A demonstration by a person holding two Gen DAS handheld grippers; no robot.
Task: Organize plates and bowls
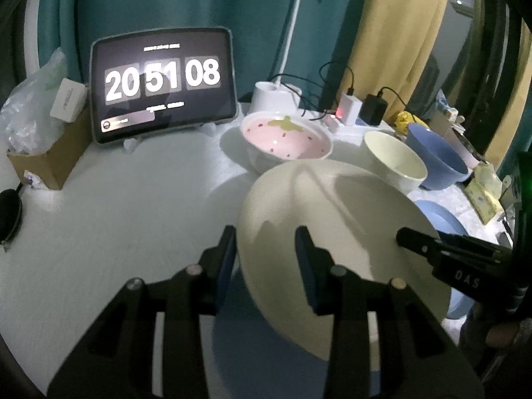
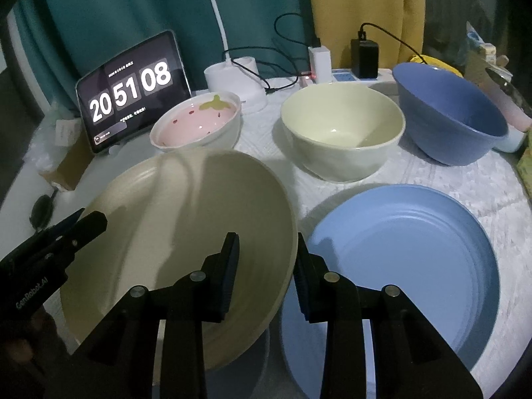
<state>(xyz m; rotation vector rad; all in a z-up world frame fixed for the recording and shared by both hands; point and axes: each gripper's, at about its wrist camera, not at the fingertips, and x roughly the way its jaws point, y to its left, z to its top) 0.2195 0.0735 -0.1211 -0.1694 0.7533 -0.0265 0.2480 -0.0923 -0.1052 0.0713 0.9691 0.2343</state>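
While grippers read GenRobot.AI | tablet (image 2: 133, 91) shows 20 51 08

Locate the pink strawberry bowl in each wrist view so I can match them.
Left wrist: pink strawberry bowl centre, right of the clock tablet.
Right wrist: bowl upper left of centre, again right of the tablet.
Shared landmark: the tablet.

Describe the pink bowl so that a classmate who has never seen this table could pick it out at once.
Find the tablet showing a large flip clock at the back of the table. Just to its right stands the pink bowl, first in a row with a cream bowl and a blue bowl. Only it has a pink inside with red specks and a green leaf shape.
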